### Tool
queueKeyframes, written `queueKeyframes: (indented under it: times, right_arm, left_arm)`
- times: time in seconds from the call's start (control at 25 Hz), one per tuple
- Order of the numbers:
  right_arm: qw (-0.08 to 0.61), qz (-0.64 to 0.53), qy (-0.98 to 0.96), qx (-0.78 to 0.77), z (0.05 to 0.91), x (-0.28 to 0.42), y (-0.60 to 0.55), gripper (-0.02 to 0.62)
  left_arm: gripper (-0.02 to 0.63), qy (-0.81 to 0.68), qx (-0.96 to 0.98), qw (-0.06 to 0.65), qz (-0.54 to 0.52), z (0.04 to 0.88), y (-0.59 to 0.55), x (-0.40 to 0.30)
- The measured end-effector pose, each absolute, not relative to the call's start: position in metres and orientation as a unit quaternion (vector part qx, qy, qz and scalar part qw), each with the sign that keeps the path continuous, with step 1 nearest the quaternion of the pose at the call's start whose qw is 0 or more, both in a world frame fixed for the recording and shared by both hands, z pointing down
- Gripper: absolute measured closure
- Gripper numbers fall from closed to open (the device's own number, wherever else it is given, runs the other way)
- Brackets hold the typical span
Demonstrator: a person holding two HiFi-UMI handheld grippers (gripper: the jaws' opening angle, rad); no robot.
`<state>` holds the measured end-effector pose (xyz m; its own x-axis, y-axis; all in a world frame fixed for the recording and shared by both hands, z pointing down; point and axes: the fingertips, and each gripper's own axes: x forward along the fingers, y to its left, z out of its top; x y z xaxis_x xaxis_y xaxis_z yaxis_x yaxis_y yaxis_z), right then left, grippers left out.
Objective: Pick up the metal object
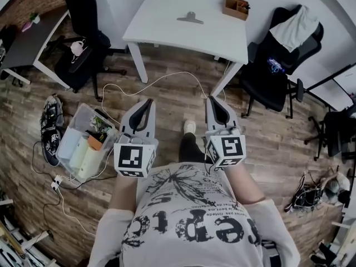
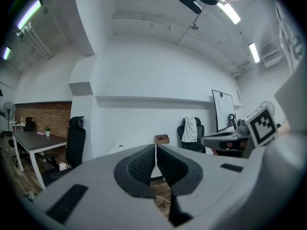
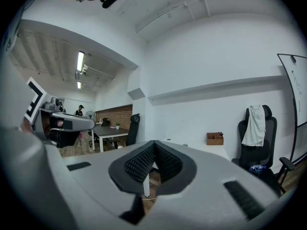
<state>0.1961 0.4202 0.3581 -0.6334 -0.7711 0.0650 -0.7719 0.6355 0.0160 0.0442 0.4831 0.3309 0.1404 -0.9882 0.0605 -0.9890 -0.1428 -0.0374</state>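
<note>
Lettering on shirt (image 1: pixel 189 204) illegible, left tongs (image 1: pixel 148 101) and right tongs (image 1: pixel 213 99) pressed together, metal object (image 1: pixel 190 19) on table (image 1: pixel 167 31)

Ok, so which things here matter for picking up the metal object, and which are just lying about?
For the job:
- metal object, on the white table
- left gripper and right gripper, both shut and empty

Lying about:
- wooden box on the same table
- chair
- bin
- shoes
- cable
</note>
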Motion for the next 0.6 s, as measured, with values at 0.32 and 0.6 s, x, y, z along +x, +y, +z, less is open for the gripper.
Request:
queueKeyframes:
  times: [0.32,0.6]
  right_arm:
    - [0.024,0.016,-0.915,0.402,0.362,0.162,0.315,0.604]
    - [0.025,0.009,-0.919,0.392,0.349,0.154,0.185,0.604]
  left_arm:
    - [0.595,-0.680,0.732,0.003,0.046,0.331,0.394,0.013]
    - [0.595,-0.687,0.725,0.000,0.044,0.320,0.267,0.008]
